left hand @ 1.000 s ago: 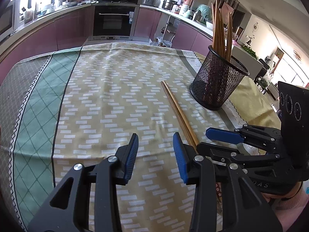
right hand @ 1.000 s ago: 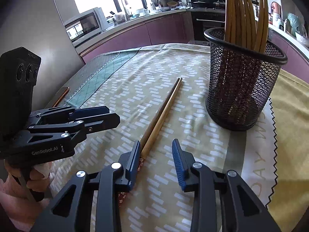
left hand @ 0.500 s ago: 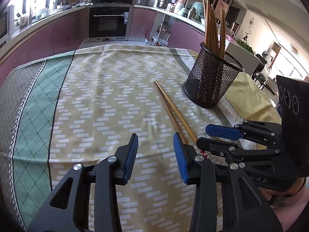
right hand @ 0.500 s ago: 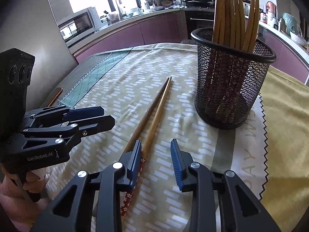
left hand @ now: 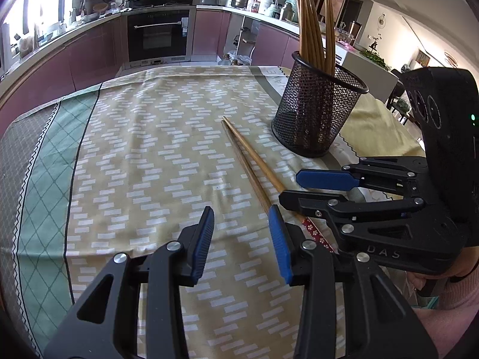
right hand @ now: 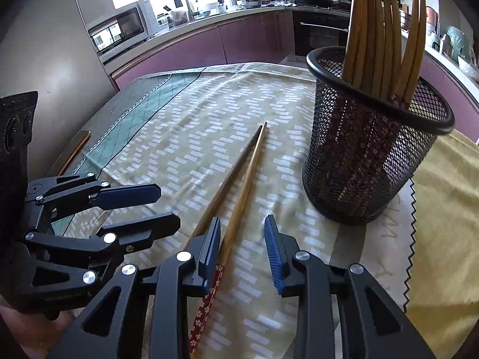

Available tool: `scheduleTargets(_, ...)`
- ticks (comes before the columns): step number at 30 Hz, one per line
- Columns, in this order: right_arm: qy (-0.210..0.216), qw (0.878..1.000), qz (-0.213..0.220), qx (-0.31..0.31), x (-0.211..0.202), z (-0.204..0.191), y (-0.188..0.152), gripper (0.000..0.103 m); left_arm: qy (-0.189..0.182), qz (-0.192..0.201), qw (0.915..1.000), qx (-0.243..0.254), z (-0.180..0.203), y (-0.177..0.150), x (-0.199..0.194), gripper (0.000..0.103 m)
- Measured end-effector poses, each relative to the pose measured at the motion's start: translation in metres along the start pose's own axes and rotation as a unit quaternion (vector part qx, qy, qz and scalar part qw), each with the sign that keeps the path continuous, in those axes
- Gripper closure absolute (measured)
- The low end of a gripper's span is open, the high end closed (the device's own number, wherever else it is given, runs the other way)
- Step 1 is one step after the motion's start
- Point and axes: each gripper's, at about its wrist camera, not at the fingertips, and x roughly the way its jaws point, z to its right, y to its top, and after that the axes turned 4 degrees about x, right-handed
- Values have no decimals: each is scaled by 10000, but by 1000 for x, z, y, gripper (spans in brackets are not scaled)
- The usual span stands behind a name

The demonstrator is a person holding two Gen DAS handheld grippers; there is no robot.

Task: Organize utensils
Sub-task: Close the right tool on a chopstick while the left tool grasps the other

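Observation:
Two wooden chopsticks (left hand: 251, 164) with red flowered ends lie side by side on the patterned tablecloth (left hand: 155, 155), left of a black mesh holder (left hand: 317, 113) with several chopsticks (right hand: 380, 30) standing in it. My right gripper (right hand: 242, 227) is open over the loose pair's flowered ends. One chopstick (right hand: 239, 206) lies between its jaws beside the left pad, untouched, and the other runs under the left finger. My left gripper (left hand: 241, 218) is open and empty over bare cloth, just left of the pair. The two grippers are close together: the right gripper (left hand: 292, 188) and left gripper (right hand: 167, 206) show in each other's views.
The mesh holder (right hand: 374, 164) stands near the cloth's right side, beside a yellow cloth (right hand: 443, 209). The table's wooden edge (right hand: 74, 152) shows at far left. Purple kitchen cabinets, an oven (left hand: 158, 36) and a microwave (right hand: 119, 30) lie beyond the table.
The right gripper has crept forward over the chopsticks' flowered ends, which now show below its left finger. Both views have tilted slightly. Chopsticks and holder have not moved.

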Motion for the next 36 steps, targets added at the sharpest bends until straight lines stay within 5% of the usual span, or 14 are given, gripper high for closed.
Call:
scheduleTargets(13,79,9992,111,388,-1,20,0,97,22,-131,9996,266,11,11,14,65)
scheduleTargets(22,251,9974,235,634,-17,37,-12,97,123,-258,9989,367,15,22,28,67)
scheduleTargets(36,458,9965,321,619,-28,41,-18,97,354,-347,9986,185,16,34,44,90)
